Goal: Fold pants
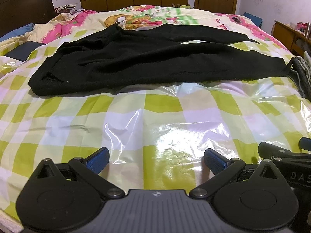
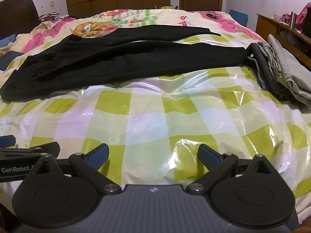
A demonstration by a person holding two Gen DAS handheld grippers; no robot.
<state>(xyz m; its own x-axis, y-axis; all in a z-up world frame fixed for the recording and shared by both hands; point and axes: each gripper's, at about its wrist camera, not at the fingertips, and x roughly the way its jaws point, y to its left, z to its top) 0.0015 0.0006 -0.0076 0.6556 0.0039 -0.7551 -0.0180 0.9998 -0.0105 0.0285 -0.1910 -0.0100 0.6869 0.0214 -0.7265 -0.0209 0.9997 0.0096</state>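
Black pants point(image 1: 140, 58) lie spread flat across the bed, waist at the left, both legs running right; they also show in the right wrist view point(image 2: 120, 58). My left gripper point(image 1: 156, 162) is open and empty, low over the shiny green-checked cover, well short of the pants. My right gripper point(image 2: 153, 156) is open and empty, beside the left one at the same near edge. Part of the right gripper point(image 1: 285, 155) shows at the right of the left wrist view.
A stack of folded grey and beige clothes point(image 2: 281, 68) lies at the bed's right side, touching the near leg's hem. A dark flat object point(image 1: 23, 52) lies at the left. A wooden cabinet point(image 2: 281, 29) stands right; a headboard point(image 1: 25, 5) stands left.
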